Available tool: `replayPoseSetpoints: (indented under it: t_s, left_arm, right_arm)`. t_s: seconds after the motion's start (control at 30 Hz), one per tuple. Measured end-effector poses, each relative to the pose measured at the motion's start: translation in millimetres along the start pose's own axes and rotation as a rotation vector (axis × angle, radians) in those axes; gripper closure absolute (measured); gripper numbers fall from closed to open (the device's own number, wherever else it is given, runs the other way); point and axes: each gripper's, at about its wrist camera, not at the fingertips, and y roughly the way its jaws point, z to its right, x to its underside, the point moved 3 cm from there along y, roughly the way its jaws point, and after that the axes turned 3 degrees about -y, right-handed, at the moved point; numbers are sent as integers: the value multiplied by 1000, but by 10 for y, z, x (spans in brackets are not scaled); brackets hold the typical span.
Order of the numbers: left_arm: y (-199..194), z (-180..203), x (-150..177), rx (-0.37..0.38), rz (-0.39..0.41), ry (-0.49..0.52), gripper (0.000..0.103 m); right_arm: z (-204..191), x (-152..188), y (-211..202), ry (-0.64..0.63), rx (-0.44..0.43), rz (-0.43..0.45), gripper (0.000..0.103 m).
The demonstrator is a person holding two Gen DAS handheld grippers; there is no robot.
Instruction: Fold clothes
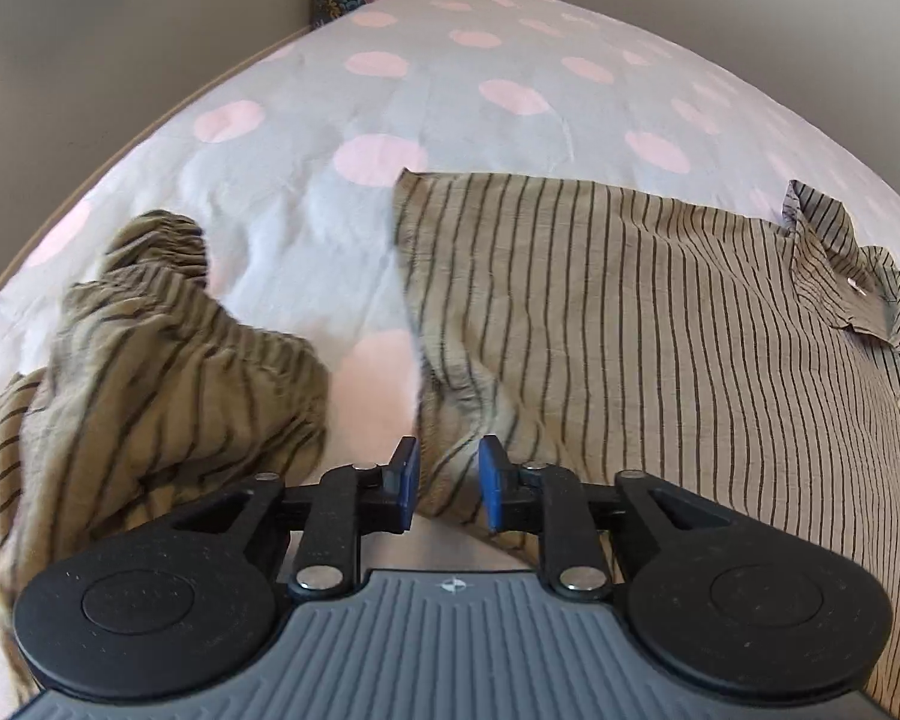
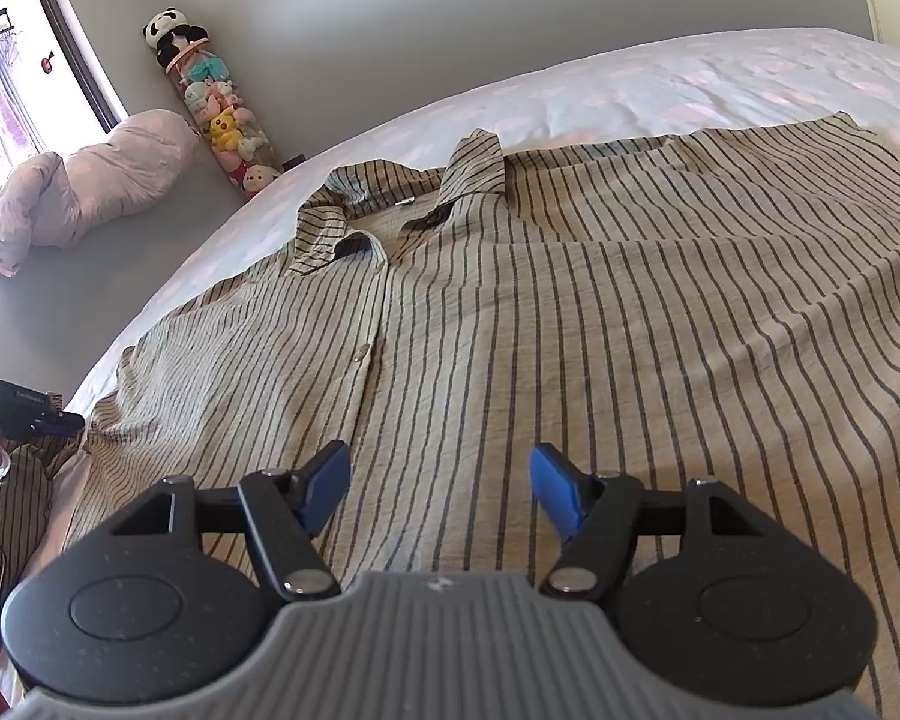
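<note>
While spread buttoned-side up across the bed (image 2: 720,69), striped shirt (image 2: 570,312) lies mostly flat, collar (image 2: 390,198) toward the far wall. Not all tidy, though — sleeve (image 1: 168,354) sits bunched in a heap just beside the shirt's body, and the side edge near it looks puckered.

Left gripper (image 1: 448,483) hangs over that puckered edge, jaws narrow, a fold of cloth rising between the blue pads; cannot tell for sure whether the pads press on it, seemingly not. Right gripper (image 2: 440,489) hovers over the shirt's lower front, jaws wide, holding nothing.

Likely trouble from here:
- Closing on only the top layer, so the edge lifts but the back panel stays — giving a crooked fold.
- Pinching the dotted bedsheet along with the cloth, dragging it up.
- Folding the side over with the sleeve crumpled, trapping a lump inside.
- Pulling from one hand alone, skewing the button placket (image 2: 369,330) off straight.
</note>
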Motion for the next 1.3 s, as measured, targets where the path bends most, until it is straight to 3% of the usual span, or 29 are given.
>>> replayPoseSetpoints:
  t_s: [0.07,0.17,0.3,0.6,0.73,0.93,1.07,1.13,1.2,1.3]
  left_arm:
    - [94,45,2,-21,-22,-1,77]
    - [206,27,58,-119,-58,2,70]
    - [158,-48,41,-176,-48,5,59]
    - [150,-105,-454,-75,87,-32,59]
    - [394,-134,-692,-78,135,-37,59]
    - [806,-163,-881,-82,127,-69,59]
    - [929,-55,-942,-93,168,-29,53]
    - [946,7,-972,-88,182,-2,65]
    - [936,79,-1004,-71,186,28,97]
    - [877,216,-1025,-75,195,77,101]
  right_arm:
    - [1,3,1,-1,2,-2,33]
    - [-1,3,14,-6,4,-7,33]
    - [-13,-6,0,-13,2,-1,33]
    - [-46,-12,10,-28,-4,3,33]
    - [-42,-13,27,-29,6,6,33]
    - [-50,-8,97,-45,23,1,33]
    - [-25,13,186,-40,26,-31,33]
    - [-16,22,213,-37,25,-37,33]
    - [-17,25,224,-36,21,-39,33]
    - [-25,20,223,-36,13,-36,33]
